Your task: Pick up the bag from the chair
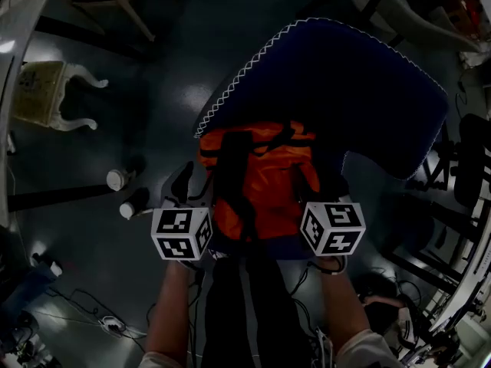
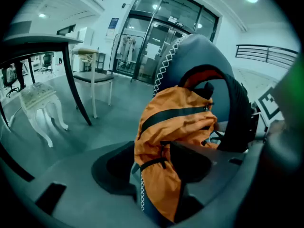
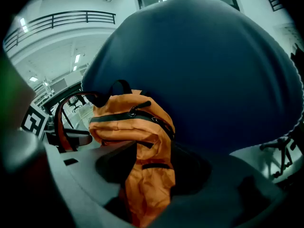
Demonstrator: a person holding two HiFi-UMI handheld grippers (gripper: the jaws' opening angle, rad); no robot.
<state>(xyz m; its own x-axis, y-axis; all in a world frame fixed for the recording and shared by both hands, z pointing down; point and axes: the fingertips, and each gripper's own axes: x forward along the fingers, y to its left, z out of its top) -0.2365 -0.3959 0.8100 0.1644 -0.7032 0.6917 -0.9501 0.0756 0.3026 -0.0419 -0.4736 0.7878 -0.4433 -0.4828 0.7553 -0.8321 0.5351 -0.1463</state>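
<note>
Squarely in front of the person, an orange bag (image 1: 265,182) with black straps sits on the seat of a dark blue chair (image 1: 345,75), its back resting against the backrest, whose edge carries white zigzag stitching. The left gripper (image 2: 153,169) and the right gripper (image 3: 152,167) flank the bag's near end, one on each side, both tilted downward; their marker cubes (image 1: 182,234) show at the bag's lower corners in the head view. In the left gripper view the jaws stand wide apart with a fold of orange fabric and a black strap hanging loosely between them, the pads not closed on it. The right gripper view shows the same picture: jaws spread wide, a drooping orange corner of the bag lying in the gap, unclamped, with the chair's blue backrest filling the frame behind. Neither tool has hold of anything. The person's forearms (image 1: 173,313) reach in from the bottom of the head view. A white stool (image 1: 46,94) stands on the dark floor well to the left of the chair.
</note>
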